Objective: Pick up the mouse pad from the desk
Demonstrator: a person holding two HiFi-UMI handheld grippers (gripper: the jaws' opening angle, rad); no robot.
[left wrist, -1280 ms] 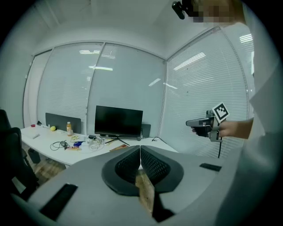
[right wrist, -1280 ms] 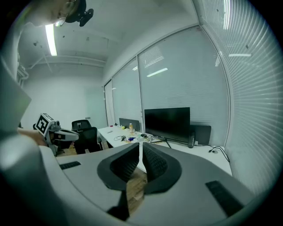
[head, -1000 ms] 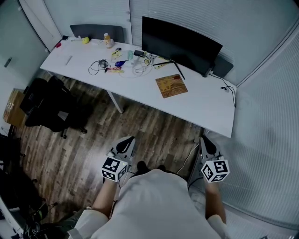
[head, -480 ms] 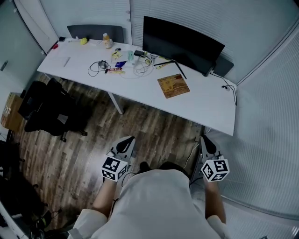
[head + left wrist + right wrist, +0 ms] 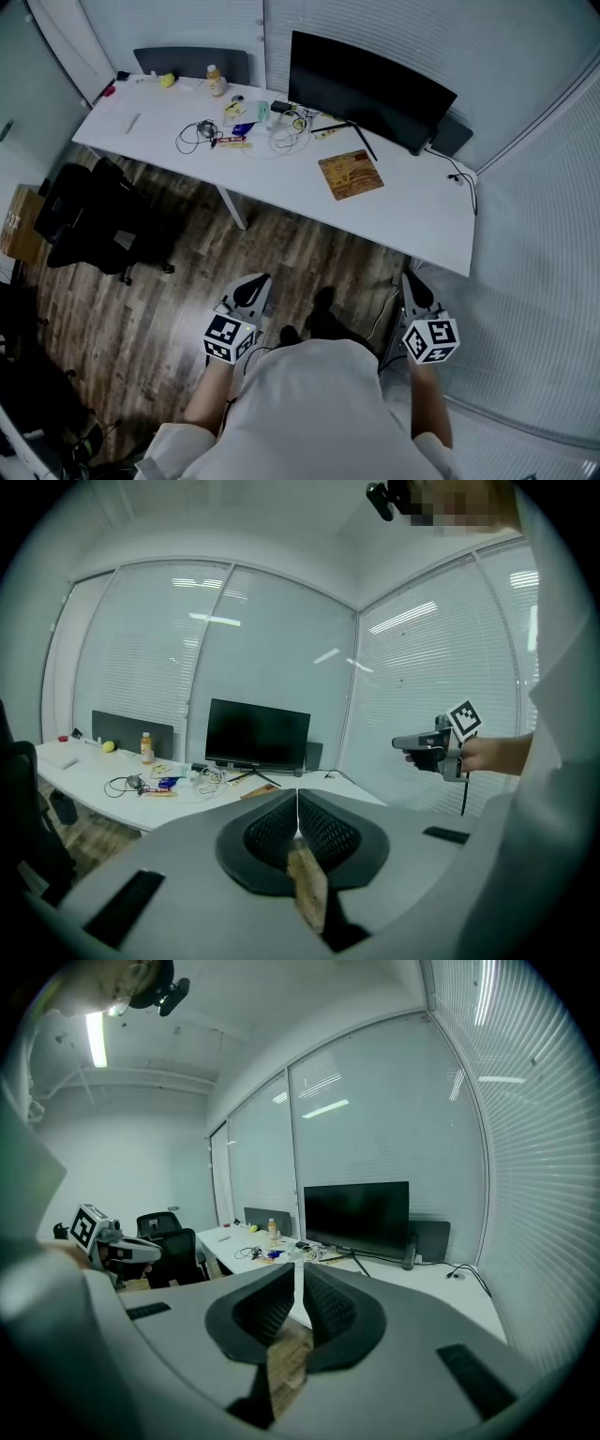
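The person stands well back from the desk (image 5: pixel 403 211), wooden floor between them and its near edge. The mouse pad (image 5: pixel 351 174), a brownish square, lies flat on the white top just in front of the monitor (image 5: pixel 370 89), toward the right half of the desk and apart from the tangle of cables (image 5: pixel 202 131) further left.

Both tools are carried low at the waist. The left gripper (image 5: pixel 253 286) has its jaws pressed together with nothing between them, plain in the left gripper view. The right gripper (image 5: pixel 413 284) looks the same: jaws together, empty.

The step in hand appears to be the walk-in, and the right gripper looks the better placed for the pad. A flat, thin pad gives the jaws no height to bite, so the likely sound approach is to open the jaws before arriving, come in low over the near edge of the desk, and slip one jaw under a corner or drag the pad so it overhangs. The monitor's stand sits just behind, so a reach from the front keeps clear of it.
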